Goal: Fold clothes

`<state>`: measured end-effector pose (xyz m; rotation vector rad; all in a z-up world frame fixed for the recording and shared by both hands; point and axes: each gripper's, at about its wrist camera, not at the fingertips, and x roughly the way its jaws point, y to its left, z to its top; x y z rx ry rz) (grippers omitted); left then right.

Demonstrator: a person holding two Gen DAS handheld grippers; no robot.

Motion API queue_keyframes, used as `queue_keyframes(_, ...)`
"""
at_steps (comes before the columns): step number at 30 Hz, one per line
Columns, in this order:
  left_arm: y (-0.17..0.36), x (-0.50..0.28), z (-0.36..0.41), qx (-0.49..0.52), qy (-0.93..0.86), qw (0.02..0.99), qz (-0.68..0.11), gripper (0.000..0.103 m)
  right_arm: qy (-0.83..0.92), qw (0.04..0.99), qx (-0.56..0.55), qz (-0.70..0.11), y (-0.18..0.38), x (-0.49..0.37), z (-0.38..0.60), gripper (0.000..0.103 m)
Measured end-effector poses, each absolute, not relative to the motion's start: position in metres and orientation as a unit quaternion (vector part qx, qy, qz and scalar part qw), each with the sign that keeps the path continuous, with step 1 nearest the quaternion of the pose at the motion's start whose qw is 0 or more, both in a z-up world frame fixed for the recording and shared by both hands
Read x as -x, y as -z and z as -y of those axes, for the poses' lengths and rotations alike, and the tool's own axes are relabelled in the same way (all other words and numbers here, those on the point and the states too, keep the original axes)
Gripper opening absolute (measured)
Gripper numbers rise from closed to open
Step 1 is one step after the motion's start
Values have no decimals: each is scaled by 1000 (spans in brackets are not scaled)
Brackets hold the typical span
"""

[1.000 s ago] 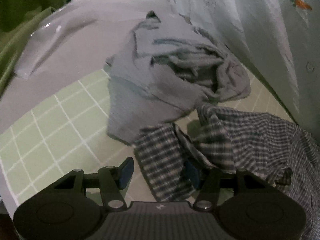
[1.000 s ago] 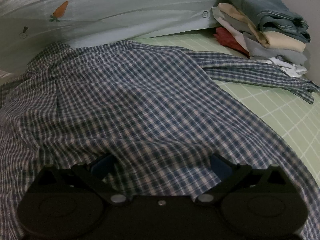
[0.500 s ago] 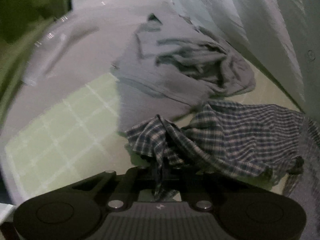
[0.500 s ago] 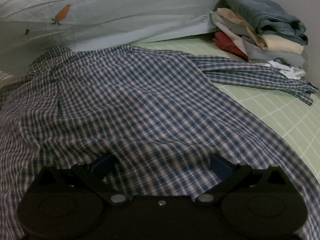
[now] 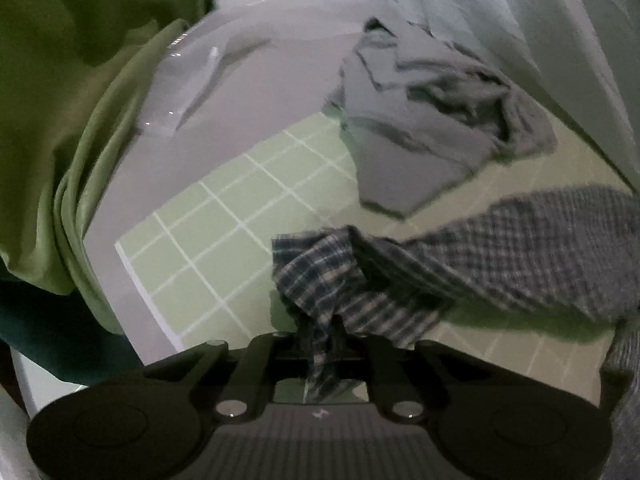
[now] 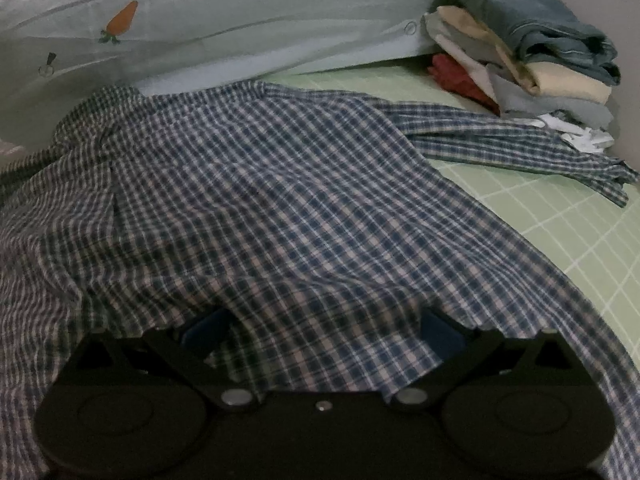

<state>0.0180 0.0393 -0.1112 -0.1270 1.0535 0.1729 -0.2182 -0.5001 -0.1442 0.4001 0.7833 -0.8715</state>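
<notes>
1. The left gripper [image 5: 320, 340] jaws are clamping a bunched sleeve of the plaid shirt [image 6: 280, 208].
2. The right gripper [image 6: 324, 328] jaws are standing apart, draped by the shirt.
3. The shirt is lying spread, unfolded, on the bed [image 6: 580, 232], beside the folded stack [image 6: 532, 52]; the grey garment [image 5: 432, 120] is lying crumpled beyond the shirt.

Blue-white plaid shirt [image 6: 280, 200] – spread (rumpled) over green grid sheet – one sleeve outstretched.

Bare checked sheet [image 5: 224, 236] beside grey garment [image 5: 432, 128]
</notes>
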Motion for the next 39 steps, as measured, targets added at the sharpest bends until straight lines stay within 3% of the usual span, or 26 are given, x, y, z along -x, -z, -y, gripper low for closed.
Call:
queue_keyframes(3,110,-10,-33,55,-66,860,-502,29,395,816,-187,-378,143,219,502,103)
queue_keyframes(7,98,-1,-33,88,-45,868,-486,33,384,821,-181,-381,143,223,502,103)
queue_keyframes(12,84,-11,-35,126,-23,875,-467,49,393,816,-187,-380,142,224,494,103)
queue_keyframes(25,49,-42,-25,132,0,893,-429,56,411,800,-203,-388,141,227,468,103)
queue_keyframes(31,30,-41,-13,88,19,920,-382,70,419,799,-202,-380,142,228,461,103)
queue_keyframes(39,78,-57,-21,118,-17,872,-475,72,429,798,-202,-371,143,228,453,103)
